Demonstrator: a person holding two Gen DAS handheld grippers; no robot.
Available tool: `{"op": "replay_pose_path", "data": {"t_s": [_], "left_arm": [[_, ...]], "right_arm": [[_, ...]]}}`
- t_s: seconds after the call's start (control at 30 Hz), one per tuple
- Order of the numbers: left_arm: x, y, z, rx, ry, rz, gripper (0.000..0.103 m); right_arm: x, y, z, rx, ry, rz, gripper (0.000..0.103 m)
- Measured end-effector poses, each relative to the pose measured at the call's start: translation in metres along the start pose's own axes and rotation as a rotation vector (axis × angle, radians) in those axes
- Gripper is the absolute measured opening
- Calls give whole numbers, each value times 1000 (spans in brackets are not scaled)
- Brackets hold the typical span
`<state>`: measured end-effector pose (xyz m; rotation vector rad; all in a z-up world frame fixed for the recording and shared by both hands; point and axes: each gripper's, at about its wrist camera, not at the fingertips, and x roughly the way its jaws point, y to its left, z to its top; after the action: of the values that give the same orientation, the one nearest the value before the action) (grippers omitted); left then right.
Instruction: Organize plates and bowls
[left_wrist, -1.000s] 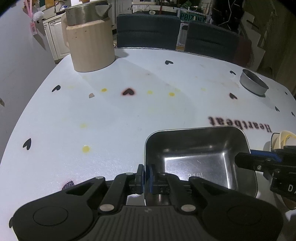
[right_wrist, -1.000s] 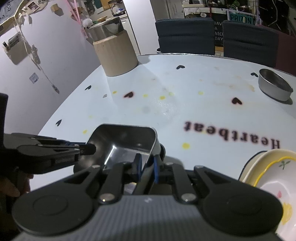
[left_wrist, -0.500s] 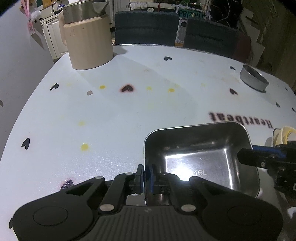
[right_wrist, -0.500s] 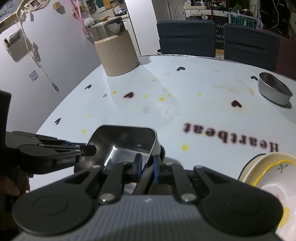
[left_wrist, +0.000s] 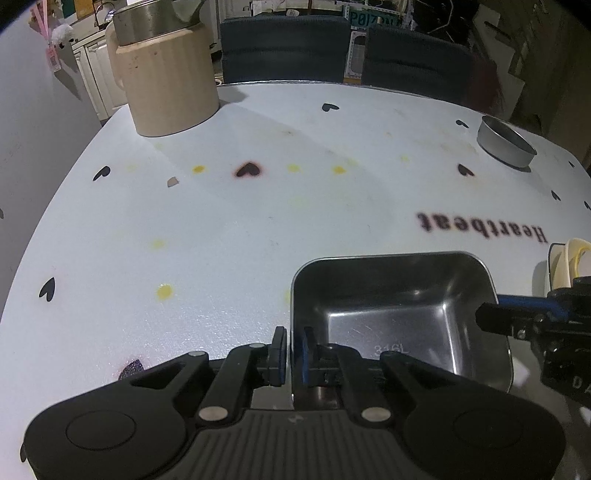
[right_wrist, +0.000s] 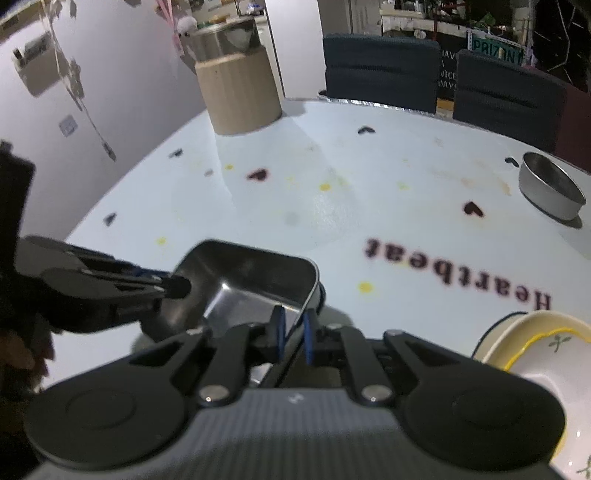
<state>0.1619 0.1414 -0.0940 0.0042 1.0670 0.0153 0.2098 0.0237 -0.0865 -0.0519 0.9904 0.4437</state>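
A rectangular steel tray (left_wrist: 399, 317) is held over the white table between both grippers. My left gripper (left_wrist: 293, 350) is shut on the tray's near left rim. My right gripper (right_wrist: 293, 332) is shut on the tray's (right_wrist: 251, 280) opposite rim, and shows in the left wrist view (left_wrist: 487, 317) at the tray's right edge. A stack of cream ceramic bowls with yellow rims (right_wrist: 535, 354) sits at the right, also in the left wrist view (left_wrist: 569, 266). A round steel bowl (left_wrist: 504, 142) stands far right, also in the right wrist view (right_wrist: 550, 192).
A beige ribbed container with a steel pot inside (left_wrist: 166, 74) stands at the table's far left corner. Two dark chairs (left_wrist: 284, 48) stand behind the table. The white tablecloth (left_wrist: 258, 221) has black hearts and the word "Heartbeat".
Both grippers and the tray have moved forward a little over the table; the far container and round bowl look closer. Both grips are unchanged.
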Motion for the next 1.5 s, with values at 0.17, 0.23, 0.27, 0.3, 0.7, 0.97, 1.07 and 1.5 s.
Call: {"op": "replay_pose_path", "data": {"t_s": [0.17, 0.23, 0.27, 0.3, 0.7, 0.97, 1.07, 1.5], "left_arm": [[0, 2, 0, -11, 3, -10, 14], [0, 2, 0, -7, 3, -9, 14], [1, 2, 0, -7, 2, -8, 14], [1, 1, 0, -7, 3, -9, 14], [1, 5, 1, -22, 3, -10, 19], [3, 8, 4, -28, -3, -4, 22], [4, 8, 4, -28, -3, -4, 23], [-13, 2, 4, -36, -38, -21, 42]], "right_arm": [[6, 1, -2, -29, 38, -39, 13], [8, 1, -4, -37, 47, -55, 13], [8, 1, -4, -40, 50, -61, 18], [9, 0, -4, -44, 53, -70, 24], [18, -24, -3, 81, 87, 47, 13], [22, -31, -1, 131, 73, 84, 12], [21, -34, -2, 148, 77, 99, 12], [13, -31, -3, 144, 41, 91, 16]]}}
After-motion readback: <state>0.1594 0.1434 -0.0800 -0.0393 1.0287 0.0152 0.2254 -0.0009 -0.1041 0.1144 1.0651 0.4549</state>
